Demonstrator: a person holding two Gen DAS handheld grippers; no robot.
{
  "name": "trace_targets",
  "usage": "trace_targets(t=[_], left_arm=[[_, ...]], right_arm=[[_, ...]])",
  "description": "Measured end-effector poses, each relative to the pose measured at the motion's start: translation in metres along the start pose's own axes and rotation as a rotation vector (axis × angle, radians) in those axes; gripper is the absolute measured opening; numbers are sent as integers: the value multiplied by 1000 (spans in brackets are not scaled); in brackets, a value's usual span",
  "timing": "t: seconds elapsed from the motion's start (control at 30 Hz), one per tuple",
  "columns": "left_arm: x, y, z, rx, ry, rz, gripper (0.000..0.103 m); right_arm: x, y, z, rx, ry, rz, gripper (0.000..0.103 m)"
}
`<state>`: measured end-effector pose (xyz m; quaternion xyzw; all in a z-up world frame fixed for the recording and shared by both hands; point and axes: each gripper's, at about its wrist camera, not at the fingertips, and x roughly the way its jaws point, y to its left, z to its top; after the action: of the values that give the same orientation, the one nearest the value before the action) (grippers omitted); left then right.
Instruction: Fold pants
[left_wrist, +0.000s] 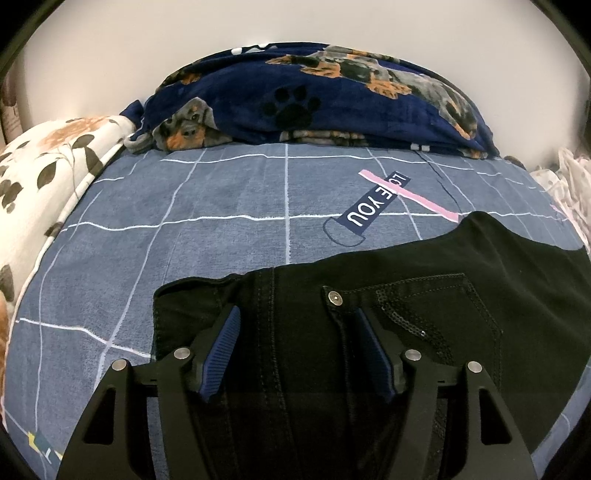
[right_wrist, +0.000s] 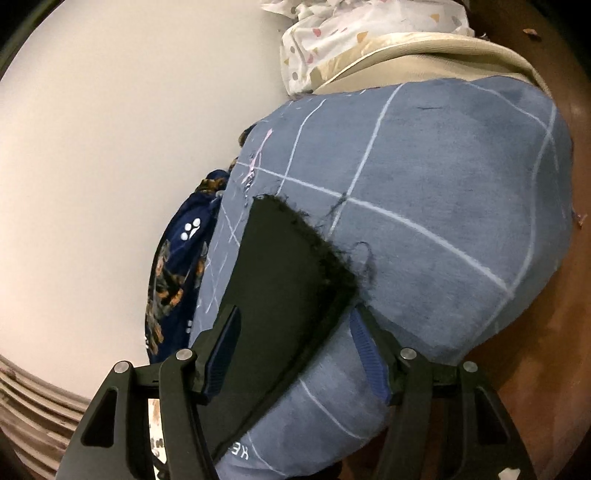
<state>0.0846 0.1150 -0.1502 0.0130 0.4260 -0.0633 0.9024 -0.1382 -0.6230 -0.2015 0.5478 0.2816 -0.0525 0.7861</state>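
Black pants (left_wrist: 388, 295) are lying flat on the blue grid bedsheet (left_wrist: 184, 229), waistband end under your left gripper (left_wrist: 295, 321), its jaws gaping wide over the fly and button. Your right gripper (right_wrist: 295, 325) is hovering over the frayed hem, jaws also spread, gripping nothing. Dog-print blanket (left_wrist: 332, 96) is bunching along the far edge; floral pillow (left_wrist: 55, 166) is sitting at the left, spotted cloth (right_wrist: 351, 40) past the bed corner.
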Motion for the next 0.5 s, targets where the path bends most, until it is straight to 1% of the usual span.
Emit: trace_targets(t=[0.17, 0.23, 0.27, 0.3, 0.4, 0.5], left_arm=[[0, 0, -1, 0, -1, -1, 66], [0, 1, -1, -2, -2, -4, 66], [0, 0, 0, -2, -1, -3, 66], [0, 1, 0, -1, -1, -3, 66], [-1, 0, 0, -2, -3, -4, 66], [-1, -1, 1, -2, -4, -7, 67]], right_arm=[[24, 18, -4, -61, 28, -13, 59], [30, 23, -5, -85, 25, -40, 45], [37, 24, -5, -94, 46, -75, 21], [43, 22, -5, -93, 68, -109, 8], [41, 15, -5, -58, 62, -90, 7], [37, 15, -5, -57, 63, -95, 7]])
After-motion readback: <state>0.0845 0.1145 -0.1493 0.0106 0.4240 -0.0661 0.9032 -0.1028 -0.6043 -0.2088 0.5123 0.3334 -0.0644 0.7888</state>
